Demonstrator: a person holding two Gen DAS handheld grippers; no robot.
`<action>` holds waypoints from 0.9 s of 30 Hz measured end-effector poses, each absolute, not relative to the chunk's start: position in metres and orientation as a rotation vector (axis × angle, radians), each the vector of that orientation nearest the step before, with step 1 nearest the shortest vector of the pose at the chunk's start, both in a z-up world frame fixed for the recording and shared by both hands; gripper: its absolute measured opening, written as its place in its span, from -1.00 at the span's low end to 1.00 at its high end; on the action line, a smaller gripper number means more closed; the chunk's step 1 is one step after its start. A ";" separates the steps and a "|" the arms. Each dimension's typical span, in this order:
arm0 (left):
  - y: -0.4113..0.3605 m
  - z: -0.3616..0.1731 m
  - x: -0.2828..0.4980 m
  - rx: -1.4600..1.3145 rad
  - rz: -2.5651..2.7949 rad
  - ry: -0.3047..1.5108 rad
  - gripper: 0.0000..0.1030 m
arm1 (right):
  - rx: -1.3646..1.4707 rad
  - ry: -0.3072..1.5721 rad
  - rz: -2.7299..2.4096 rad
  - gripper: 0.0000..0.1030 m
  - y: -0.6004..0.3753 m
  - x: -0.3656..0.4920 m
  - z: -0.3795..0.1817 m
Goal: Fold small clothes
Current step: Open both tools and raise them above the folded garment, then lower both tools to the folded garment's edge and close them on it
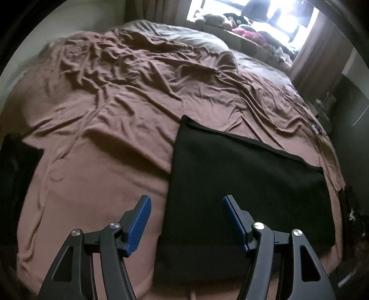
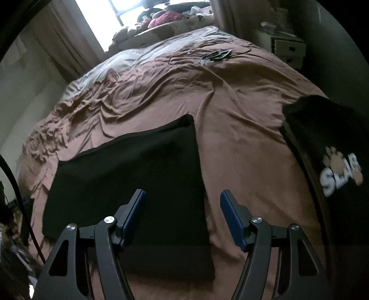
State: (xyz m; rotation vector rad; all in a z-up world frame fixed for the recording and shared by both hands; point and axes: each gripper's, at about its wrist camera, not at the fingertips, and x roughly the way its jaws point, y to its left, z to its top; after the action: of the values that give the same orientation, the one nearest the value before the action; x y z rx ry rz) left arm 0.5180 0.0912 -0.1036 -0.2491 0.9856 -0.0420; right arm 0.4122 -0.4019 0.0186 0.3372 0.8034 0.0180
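A big bed (image 1: 103, 129) with a wrinkly brown sheet filled both views. At the far left edge of the left wrist view lay a dark piece of clothing (image 1: 16, 166), partly cut off by the picture's rim. The left gripper (image 1: 186, 203) hung above the bed with its blue pads (image 1: 140, 221) spread apart. Nothing was between them and they touched nothing.

A little to the right lay the black folded cloth (image 1: 249, 184), flat on the sheet near the front edge of the bed. It made a neat shape with straight sides. In the left wrist view its left edge sat between the two blue pads, lower down on the sheet.

In the right wrist view the same black folded cloth (image 2: 129, 175) sat left of the middle. The right gripper (image 2: 183, 196) hung above it with its pads (image 2: 228, 219) also spread apart and empty. The cloth's right edge sat between them.

At the far right lay a black shirt with white letters (image 2: 334, 175) and a paw print on it, apart from the folded cloth. Far back, a bright window (image 2: 120, 11) stood behind a pile of stuff.
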 end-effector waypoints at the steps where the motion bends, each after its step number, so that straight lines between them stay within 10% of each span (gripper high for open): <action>1: 0.093 -0.103 0.508 -0.270 -0.043 0.981 0.29 | 0.341 0.795 0.017 0.26 -0.401 0.402 0.020; 27: 0.118 -0.180 0.396 -0.688 -0.025 0.965 0.28 | 0.683 0.730 0.073 0.26 -0.412 0.290 -0.056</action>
State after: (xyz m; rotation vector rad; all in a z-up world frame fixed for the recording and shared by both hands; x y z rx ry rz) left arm 0.3961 0.1175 -0.1804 -0.6876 0.9650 -0.0252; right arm 0.2899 -0.4118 -0.0559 0.6829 0.7296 0.0730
